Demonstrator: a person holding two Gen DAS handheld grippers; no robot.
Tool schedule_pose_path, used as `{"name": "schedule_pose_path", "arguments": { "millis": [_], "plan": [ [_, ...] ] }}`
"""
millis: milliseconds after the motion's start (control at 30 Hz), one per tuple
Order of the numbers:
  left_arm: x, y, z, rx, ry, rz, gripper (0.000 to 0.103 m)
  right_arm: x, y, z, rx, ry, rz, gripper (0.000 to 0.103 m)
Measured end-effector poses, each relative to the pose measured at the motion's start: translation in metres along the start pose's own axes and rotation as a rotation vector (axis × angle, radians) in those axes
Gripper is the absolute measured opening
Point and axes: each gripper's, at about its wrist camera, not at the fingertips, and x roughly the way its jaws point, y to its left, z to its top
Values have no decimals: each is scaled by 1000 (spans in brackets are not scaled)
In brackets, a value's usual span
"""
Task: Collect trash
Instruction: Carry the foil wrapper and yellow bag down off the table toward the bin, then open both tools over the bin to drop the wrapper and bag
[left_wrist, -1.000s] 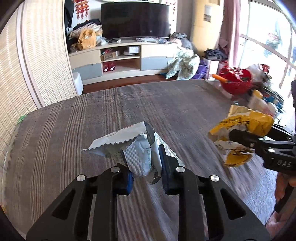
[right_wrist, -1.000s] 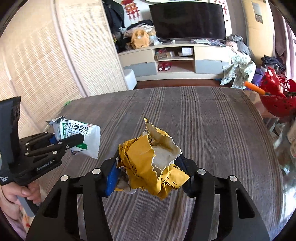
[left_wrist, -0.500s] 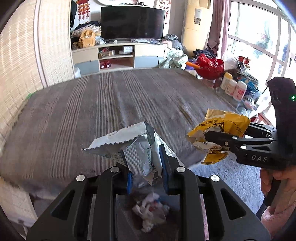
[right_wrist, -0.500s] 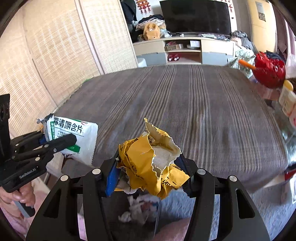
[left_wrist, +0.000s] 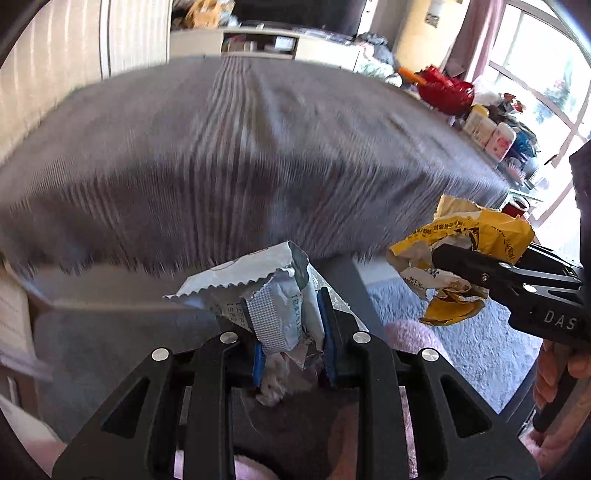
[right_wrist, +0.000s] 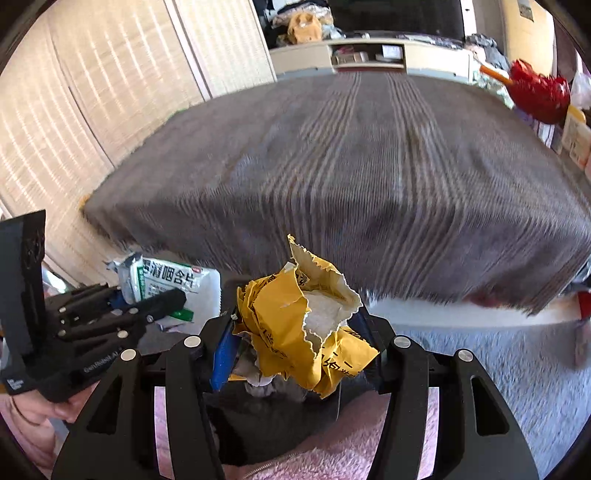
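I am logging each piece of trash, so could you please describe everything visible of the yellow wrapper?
The yellow wrapper is crumpled paper-like packaging, yellow outside with black print and pale inside, its top torn open with jagged edges. It is clamped between the jaws of the right gripper, held in the air past the striped table's edge, touching nothing else visible.

We saw a crinkled foil-lined pouch (left_wrist: 258, 284), torn matt yellow paper wrapper (right_wrist: 295, 325), ribbed grey cloth cover (left_wrist: 258, 147), fuzzy pink fabric (right_wrist: 332, 454).
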Motion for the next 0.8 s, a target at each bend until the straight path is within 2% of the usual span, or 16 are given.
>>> {"name": "schedule_pose_path", "arguments": {
  "millis": [167,367,567,700,800],
  "plan": [
    [27,5,-19,-45,66,-14,24,24,-9,-12,58,41,-4,57],
    [57,8,-32,-36,154,-13,25,60,-14,-22,98,125,13,57],
    [71,4,-39,-16,199,-20,29,87,-12,-26,107,198,13,57],
    [75,4,-41,-24,211,-20,35,94,-10,-23,109,214,13,60],
    [76,6,-41,-28,216,-11,44,95,-10,-19,116,216,14,66]
  ]
}}
